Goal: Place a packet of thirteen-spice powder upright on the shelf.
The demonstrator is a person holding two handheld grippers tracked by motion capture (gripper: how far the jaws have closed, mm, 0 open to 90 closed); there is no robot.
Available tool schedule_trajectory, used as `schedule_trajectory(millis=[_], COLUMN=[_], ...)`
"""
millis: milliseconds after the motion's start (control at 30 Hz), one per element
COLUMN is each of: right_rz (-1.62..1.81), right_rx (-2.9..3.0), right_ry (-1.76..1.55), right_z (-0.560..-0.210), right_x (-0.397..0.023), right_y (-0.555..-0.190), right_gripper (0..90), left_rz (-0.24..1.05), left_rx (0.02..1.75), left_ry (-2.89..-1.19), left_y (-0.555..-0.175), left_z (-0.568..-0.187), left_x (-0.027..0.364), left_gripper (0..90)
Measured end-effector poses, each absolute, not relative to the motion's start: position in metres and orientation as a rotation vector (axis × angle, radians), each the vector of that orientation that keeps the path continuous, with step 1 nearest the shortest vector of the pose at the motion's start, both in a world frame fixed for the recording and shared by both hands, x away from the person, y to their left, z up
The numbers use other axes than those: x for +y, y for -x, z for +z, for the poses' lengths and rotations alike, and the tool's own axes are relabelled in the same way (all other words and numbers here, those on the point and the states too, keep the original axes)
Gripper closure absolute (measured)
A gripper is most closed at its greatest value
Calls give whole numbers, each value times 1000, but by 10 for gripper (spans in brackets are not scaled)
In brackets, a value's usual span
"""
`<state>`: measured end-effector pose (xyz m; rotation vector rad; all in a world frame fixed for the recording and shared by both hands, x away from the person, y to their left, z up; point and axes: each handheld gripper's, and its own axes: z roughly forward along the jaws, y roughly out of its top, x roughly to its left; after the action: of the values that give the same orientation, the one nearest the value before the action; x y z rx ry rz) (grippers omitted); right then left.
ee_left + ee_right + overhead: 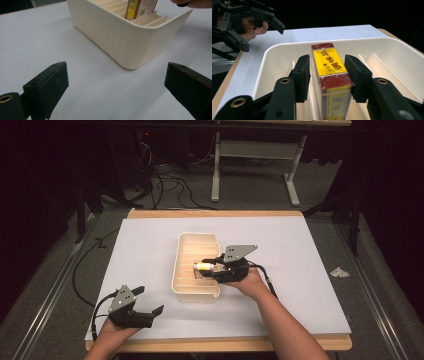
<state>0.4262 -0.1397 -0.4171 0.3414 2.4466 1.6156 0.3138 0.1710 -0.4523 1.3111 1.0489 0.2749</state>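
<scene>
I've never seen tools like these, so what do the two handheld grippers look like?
Each gripper, left and right, is a black linkage frame with two blocky black fingers, brass-ringed pivot holes, a grey three-cornered plate on top and a thin black trailing cable. The person's forearms are bare, without sleeves.

bright centre, dark murky surroundings

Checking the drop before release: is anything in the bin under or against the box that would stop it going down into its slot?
Nothing visible does. The right gripper holds the box upright between dividers of the bin; that slot's bottom is hidden.
</scene>
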Motion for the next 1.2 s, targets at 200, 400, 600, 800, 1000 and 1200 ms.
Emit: schedule_trajectory(millis=[200,400,600,800,1000,1200], right_rz=[1623,1600,1598,1584,1541,1499], right_rx=[2435,2434,2411,2381,2349,2288], right_ry=[-344,-407,-438,-496,-574,-674], right_z=[-416,-414,-411,-408,-407,-409], right_x=[-138,-138,-141,-147,-163,-186], right_y=[-425,-425,-423,-419,-413,-405], right_gripper=[446,323,244,178,158,157], left_rz=[278,270,279,288,291,295], left_rx=[1048,1054,1051,1055,1053,1054], left_ry=[-1314,-1297,-1299,-1292,-1295,-1292], left_y=[-314,-314,-314,-315,-314,-314], left_z=[-453,-452,-451,-451,-452,-452], left_x=[171,171,172,172,171,171], left_gripper=[57,57,56,56,56,56])
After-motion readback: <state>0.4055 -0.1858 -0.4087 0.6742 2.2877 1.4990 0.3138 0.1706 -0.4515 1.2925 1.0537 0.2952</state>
